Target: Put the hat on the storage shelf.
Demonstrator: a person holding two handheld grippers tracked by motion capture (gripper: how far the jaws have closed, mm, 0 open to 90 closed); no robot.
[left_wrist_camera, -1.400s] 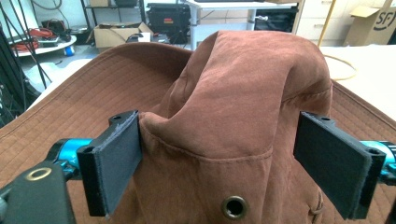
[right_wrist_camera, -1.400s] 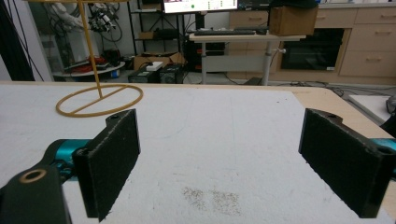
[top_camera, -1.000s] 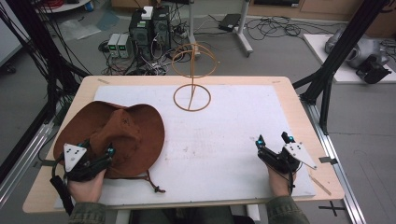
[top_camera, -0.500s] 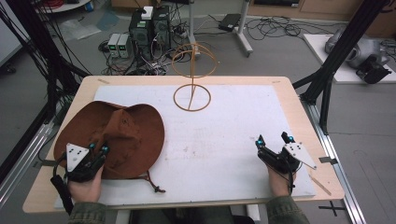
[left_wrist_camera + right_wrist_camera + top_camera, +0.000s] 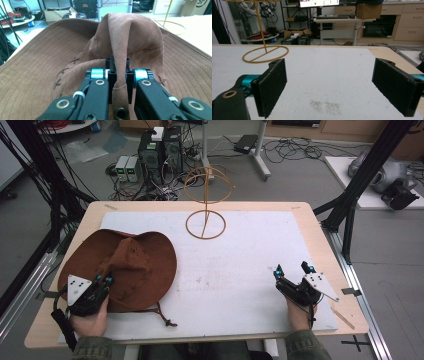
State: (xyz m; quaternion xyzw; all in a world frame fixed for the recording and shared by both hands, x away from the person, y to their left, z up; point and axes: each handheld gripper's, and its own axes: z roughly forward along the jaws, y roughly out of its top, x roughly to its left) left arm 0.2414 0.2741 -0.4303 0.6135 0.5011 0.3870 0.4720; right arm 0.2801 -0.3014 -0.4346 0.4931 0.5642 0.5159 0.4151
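In the high view, your left gripper (image 5: 102, 281) sits at the lower left of the frame, clamped on the brown hat (image 5: 135, 265), which lies on the white mat (image 5: 260, 265) left of centre. The wire hat stand (image 5: 206, 202) rises at upper centre, well apart from the hat. Your right gripper (image 5: 292, 270) rests at lower right, jaws spread, holding nothing.

In the left gripper view, the jaws pinch a fold of the crown (image 5: 120, 50) at centre frame. Keep that pinch firm and lift straight up, so the brim (image 5: 32, 65) clears the mat before you carry it.

In the right gripper view, the open pads (image 5: 273, 85) frame bare mat, with the stand's base ring (image 5: 265, 57) at upper left. Bring this gripper under the brim for support.
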